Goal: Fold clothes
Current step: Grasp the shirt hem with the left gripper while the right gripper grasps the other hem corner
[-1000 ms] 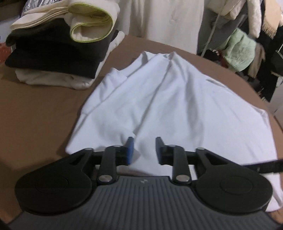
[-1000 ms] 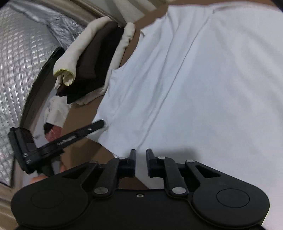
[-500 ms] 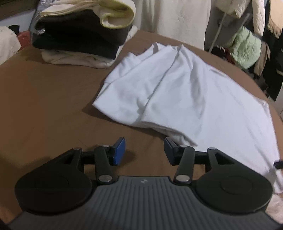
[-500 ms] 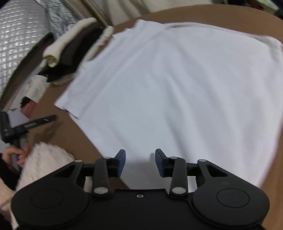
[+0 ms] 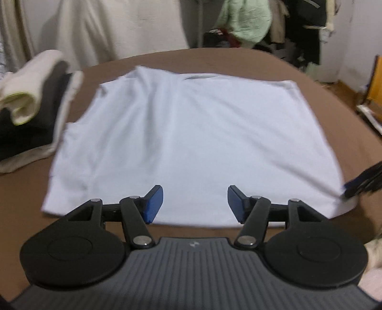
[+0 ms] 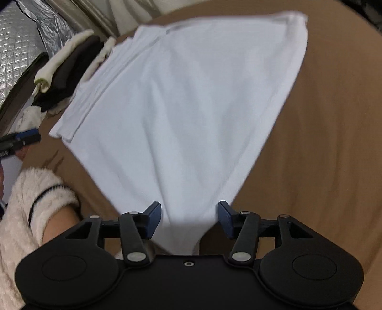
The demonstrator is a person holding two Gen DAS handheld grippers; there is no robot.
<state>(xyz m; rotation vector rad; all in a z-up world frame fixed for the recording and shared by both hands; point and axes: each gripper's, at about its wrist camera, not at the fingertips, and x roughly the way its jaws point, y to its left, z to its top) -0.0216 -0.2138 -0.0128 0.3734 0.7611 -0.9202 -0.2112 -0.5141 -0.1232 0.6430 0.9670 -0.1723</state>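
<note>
The white shirt (image 5: 191,133) is spread on the counter (image 5: 31,190) ahead of the left tongs (image 5: 195,204) and right tongs (image 6: 189,220), both wide open, nothing gripped.

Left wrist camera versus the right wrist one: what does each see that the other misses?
Only the left wrist view shows hanging clothes, including a pale green jacket, behind the table, and the white shirt's neckline.

Only the right wrist view shows quilted silver material and the person's fuzzy cream sleeve.

Both show the white shirt spread flat on the brown table, the stack of folded clothes beside it, and each other's gripper: left gripper and right gripper, both open.
</note>
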